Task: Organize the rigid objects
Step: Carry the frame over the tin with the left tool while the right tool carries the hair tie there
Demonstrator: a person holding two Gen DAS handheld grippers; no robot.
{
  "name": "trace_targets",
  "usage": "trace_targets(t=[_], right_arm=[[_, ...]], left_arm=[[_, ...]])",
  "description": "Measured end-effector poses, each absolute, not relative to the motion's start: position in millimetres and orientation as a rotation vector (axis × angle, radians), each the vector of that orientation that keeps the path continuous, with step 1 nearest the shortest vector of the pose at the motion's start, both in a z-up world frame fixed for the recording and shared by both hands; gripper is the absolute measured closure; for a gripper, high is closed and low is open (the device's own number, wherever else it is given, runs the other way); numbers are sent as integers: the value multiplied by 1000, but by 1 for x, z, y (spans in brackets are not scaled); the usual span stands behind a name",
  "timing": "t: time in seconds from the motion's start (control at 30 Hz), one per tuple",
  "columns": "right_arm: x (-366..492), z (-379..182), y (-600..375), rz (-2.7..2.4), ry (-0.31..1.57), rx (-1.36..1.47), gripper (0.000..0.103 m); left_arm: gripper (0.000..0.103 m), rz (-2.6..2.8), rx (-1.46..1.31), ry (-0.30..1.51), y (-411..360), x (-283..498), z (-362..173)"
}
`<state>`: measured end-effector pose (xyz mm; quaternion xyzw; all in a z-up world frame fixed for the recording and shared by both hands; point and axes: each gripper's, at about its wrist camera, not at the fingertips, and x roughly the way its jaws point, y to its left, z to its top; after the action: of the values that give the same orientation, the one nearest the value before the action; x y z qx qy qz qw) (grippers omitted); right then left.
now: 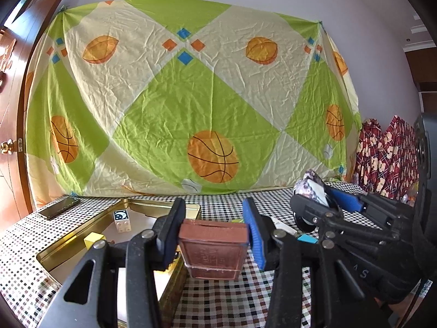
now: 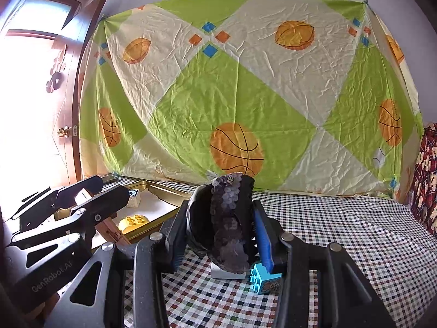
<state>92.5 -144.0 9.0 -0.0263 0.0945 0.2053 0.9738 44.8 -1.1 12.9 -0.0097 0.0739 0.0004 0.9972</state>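
Left wrist view: my left tool [image 1: 213,236] clamps a brown box [image 1: 213,248] just right of the tin [image 1: 68,243]; I'd carry it level over the rim before releasing. Right wrist view: my right tool [image 2: 218,229] grips a sequined pouch [image 2: 229,218] right of the tin; only here shows a blue brick [image 2: 263,280] beneath.

Bright daylight, sharp focus. Doorway [image 2: 30,104] at left of right wrist view blown out white. Heavy fisheye bending at edges, dark vignette in corners.
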Motion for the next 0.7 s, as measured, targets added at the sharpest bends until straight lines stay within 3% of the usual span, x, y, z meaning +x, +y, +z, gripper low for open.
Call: trace_targets(t=[0.7], right_arm=[[92, 9, -109, 461, 192, -92, 57]], left_arm=[[60, 44, -45, 131, 30, 43, 17]])
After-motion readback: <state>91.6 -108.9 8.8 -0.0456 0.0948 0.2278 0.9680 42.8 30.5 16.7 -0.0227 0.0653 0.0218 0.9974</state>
